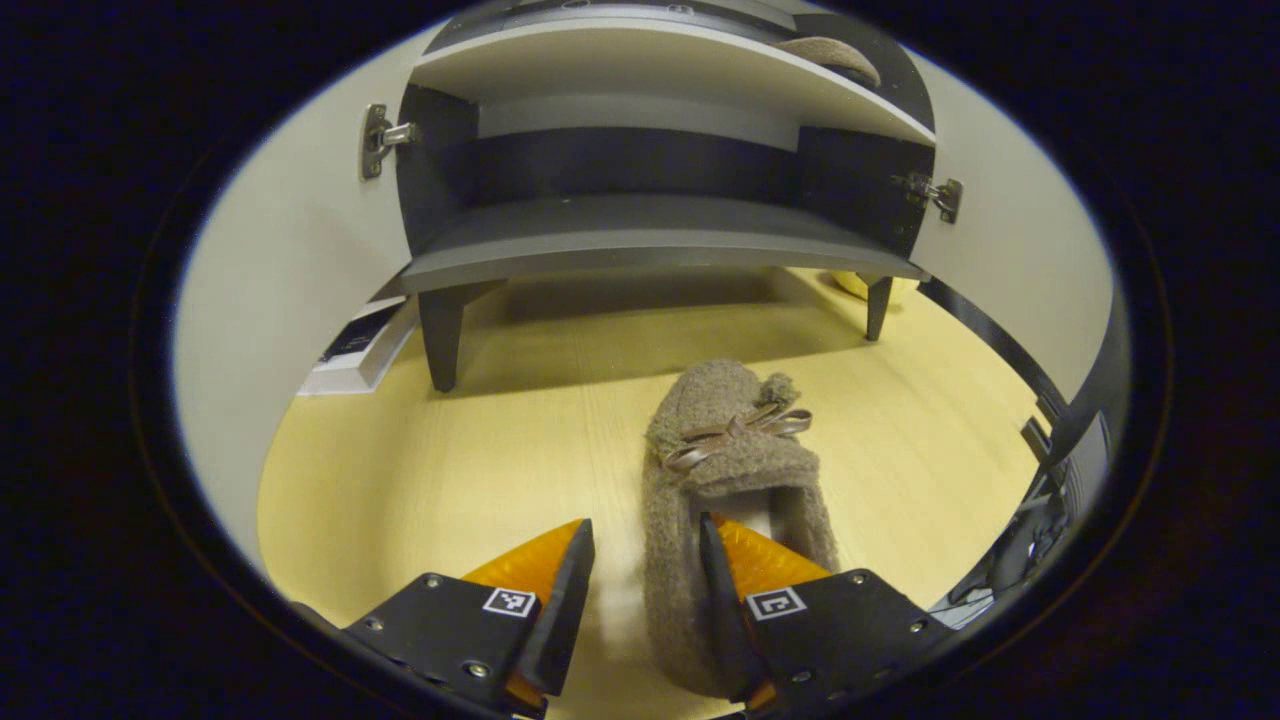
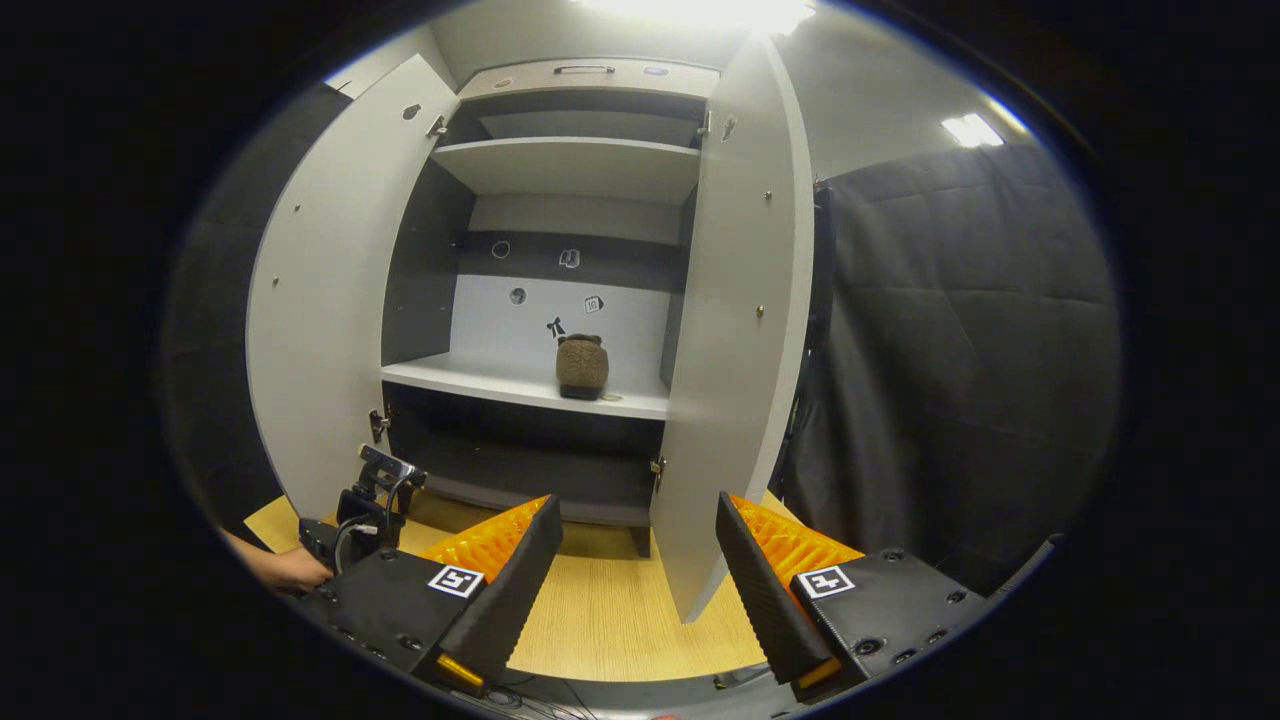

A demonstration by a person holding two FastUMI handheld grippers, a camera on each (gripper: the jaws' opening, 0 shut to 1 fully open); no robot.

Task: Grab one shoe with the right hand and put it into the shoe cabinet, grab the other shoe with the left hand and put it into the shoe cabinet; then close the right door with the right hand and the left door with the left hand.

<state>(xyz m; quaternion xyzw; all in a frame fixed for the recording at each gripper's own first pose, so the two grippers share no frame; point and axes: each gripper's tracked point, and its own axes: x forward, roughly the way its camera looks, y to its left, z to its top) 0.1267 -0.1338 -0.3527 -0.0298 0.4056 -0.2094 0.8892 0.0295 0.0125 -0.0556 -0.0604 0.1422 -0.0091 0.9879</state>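
Shoe [image 1: 735, 470]: lies on floor, left tongs [image 1: 648, 590] spread astride its heel wall.
Right tongs [image 2: 638, 570]: spread, empty.
Risk: shallow pinch, soft wall slips.

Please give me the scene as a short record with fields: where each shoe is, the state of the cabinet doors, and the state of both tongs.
shoe on floor: brown fuzzy shoe with a bow, lying on the wooden floor in front of the cabinet
shoe in cabinet: second shoe standing on the middle shelf
left door: open
right door: open
left tongs: open, one finger inside the floor shoe's opening, the other outside its side wall
right tongs: open, holding nothing, facing the cabinet
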